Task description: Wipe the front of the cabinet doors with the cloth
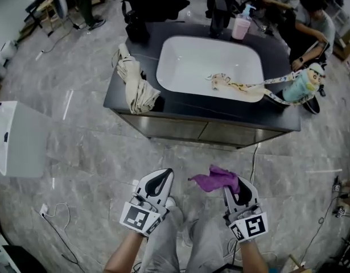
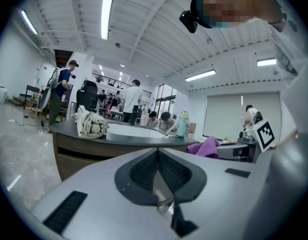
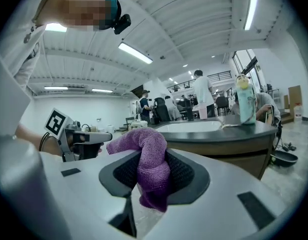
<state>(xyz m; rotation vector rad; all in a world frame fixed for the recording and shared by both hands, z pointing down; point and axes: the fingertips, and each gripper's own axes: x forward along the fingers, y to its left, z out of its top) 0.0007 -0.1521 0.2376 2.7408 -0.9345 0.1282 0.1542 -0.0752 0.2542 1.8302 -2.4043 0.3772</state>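
Bottom centre, head view: R hand-held gripper (image 1: 230,189) clamped on purple cloth (image 1: 215,179), cloth bunched betw jaws, loose end poking up-left. L hand-held gripper (image 1: 161,180) just beside, jaws pressed together, nothing betw them. Both over floor, well short of cabinet doors (image 1: 209,131) mid-frame. Further up: dark worktop (image 1: 149,41) w/ white basin (image 1: 192,67), beige towel (image 1: 135,87) at its left edge

A crumpled beige towel (image 1: 136,84) lay left of the white basin (image 1: 189,67); a pink cup (image 1: 241,28) stood behind it, a teal bottle (image 1: 303,86) at its right.
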